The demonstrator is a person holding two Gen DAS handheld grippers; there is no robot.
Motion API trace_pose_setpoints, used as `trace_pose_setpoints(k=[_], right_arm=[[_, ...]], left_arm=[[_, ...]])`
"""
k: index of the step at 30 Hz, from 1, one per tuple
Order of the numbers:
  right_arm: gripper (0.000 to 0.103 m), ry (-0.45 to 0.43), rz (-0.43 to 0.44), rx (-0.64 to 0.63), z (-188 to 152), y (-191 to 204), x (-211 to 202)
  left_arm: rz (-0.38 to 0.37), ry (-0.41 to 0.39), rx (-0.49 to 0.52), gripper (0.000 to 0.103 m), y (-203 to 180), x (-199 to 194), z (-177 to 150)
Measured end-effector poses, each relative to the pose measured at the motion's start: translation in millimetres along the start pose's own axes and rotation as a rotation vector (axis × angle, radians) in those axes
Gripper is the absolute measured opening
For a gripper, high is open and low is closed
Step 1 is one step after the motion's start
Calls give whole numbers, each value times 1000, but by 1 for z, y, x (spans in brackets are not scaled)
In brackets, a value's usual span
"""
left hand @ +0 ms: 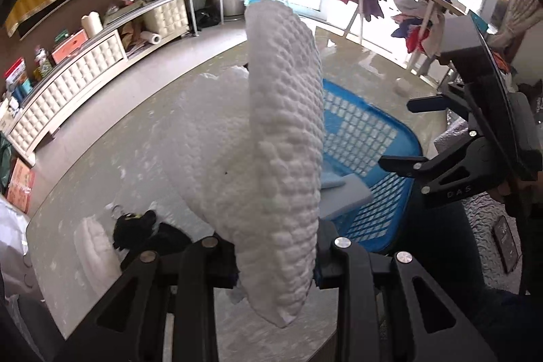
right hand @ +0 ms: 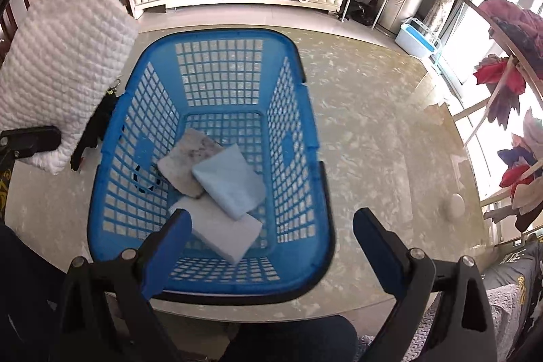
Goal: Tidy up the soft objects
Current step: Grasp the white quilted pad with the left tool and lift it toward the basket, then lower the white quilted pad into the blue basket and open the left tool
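My left gripper (left hand: 276, 256) is shut on a thick white quilted pad (left hand: 281, 138) and holds it upright above the table, left of the blue basket (left hand: 380, 195). The pad also shows in the right wrist view (right hand: 64, 70), at the left of the basket (right hand: 305, 138). Three sponges lie in the basket: a stained grey one (right hand: 186, 162), a light blue one (right hand: 230, 182) and a white one (right hand: 220, 229). My right gripper (right hand: 271, 233) is open and empty over the basket's near rim. It shows at the right in the left wrist view (left hand: 420, 134).
A black soft object (left hand: 135, 226) lies on the marble table (right hand: 373, 124) left of the basket, also in the right wrist view (right hand: 98, 121). A small white round thing (right hand: 456, 204) sits at the table's right edge. A rack of clothes (right hand: 509, 63) stands right.
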State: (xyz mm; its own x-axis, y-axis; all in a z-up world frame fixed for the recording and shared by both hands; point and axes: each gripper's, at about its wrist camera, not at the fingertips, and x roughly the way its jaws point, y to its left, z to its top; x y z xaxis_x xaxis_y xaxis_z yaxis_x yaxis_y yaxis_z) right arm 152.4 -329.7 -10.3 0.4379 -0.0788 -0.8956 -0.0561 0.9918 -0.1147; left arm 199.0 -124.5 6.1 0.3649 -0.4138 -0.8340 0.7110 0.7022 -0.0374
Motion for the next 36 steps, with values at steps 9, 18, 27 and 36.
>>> trace_pose_setpoints(k=[9,18,27,36], right_arm=[[96,13,30,14,-1,-17,14],[96,44,70,36,-3,-24,35],[96,78,96,41,-7,-19,53],[96,90,116,42,-1,-16,61]], left_arm=[[-44,47,28,28,-19,32,21],[-47,107,66,28,-19,75,33],[-56,165,103,28,-17,112,40],[25,164,188,28,-14,125,42]])
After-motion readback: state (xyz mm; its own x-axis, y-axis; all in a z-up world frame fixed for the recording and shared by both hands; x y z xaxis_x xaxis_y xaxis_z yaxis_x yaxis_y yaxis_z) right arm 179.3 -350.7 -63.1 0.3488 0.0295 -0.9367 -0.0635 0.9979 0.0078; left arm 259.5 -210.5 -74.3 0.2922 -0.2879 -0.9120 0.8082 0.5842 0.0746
